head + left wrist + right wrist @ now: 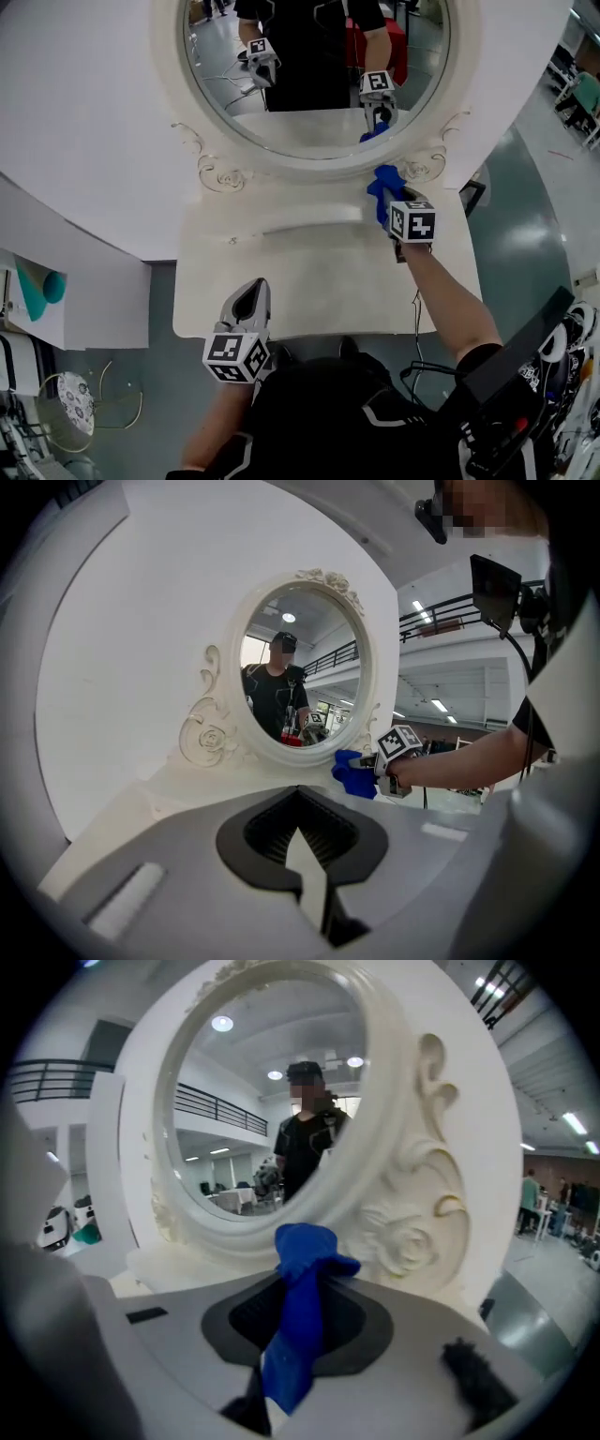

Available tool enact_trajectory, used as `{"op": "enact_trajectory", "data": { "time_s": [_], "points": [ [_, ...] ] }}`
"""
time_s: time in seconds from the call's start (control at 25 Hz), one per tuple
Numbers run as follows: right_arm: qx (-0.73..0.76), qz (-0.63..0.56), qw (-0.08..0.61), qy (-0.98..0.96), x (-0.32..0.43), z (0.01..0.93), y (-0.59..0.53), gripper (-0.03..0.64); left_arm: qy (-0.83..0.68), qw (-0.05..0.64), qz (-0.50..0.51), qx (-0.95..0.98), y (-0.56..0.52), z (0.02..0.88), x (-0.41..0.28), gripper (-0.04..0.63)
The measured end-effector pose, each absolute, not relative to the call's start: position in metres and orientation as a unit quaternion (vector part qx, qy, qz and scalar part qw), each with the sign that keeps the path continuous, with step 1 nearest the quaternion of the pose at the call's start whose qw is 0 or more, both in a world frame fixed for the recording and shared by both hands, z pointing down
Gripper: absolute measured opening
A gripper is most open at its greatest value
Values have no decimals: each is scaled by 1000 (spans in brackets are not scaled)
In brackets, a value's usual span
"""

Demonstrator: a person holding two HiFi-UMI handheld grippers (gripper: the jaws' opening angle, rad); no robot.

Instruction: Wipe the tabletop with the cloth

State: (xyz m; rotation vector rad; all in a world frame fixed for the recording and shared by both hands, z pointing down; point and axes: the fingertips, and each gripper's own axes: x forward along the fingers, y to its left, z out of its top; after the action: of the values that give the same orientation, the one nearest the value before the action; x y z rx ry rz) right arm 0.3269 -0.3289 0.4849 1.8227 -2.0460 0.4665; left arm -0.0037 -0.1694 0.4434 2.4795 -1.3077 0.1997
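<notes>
Blue crumpled cloth (382, 186), then: where is it?

At the back right of the glossy white worktop (319, 281), at the foot of the round mirror's carved white frame (281, 157). The right claw (385, 201) has hold of it.

How firm is the hold?

The right gripper view shows the jaws closed onto the cloth (298, 1321). A strip of it runs down between them. A bunched end stands out past the tips, towards the carved rose (410, 1241) on the frame.

Is the cloth down on the surface?

I can't tell. In the head view it lies over the line where the worktop meets the frame. In the left gripper view the cloth (352, 775) sits low beside the frame's base, but contact isn't clear.

And the other one?

The left claw (248, 302) is at the front left edge of the worktop, well apart from the cloth, and points towards the mirror. In its own view the jaws are drawn together, with only a thin pale sliver between them and nothing held.

Anything else?

A bare forearm (448, 298) reaches in from the lower right, behind the right claw's marker cube (412, 222). The mirror glass (309, 94) reflects a person in black, both claws and the blue cloth. Grey-green floor (520, 244) shows to the right of the worktop.
</notes>
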Motion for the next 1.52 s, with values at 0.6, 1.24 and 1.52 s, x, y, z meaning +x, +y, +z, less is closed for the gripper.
{"op": "enact_trajectory", "data": {
  "time_s": [0.6,1.24,1.52],
  "points": [
    [438,144,176,-869,-73,468,-348,84,-576,173,26,798,-142,442,-197,8],
    [475,133,306,-814,-153,558,-362,84,-618,181,33,765,-110,456,-297,8],
    [498,205,267,-799,-111,563,-353,84,-589,175,32,788,-123,449,-267,9]
  ]
}}
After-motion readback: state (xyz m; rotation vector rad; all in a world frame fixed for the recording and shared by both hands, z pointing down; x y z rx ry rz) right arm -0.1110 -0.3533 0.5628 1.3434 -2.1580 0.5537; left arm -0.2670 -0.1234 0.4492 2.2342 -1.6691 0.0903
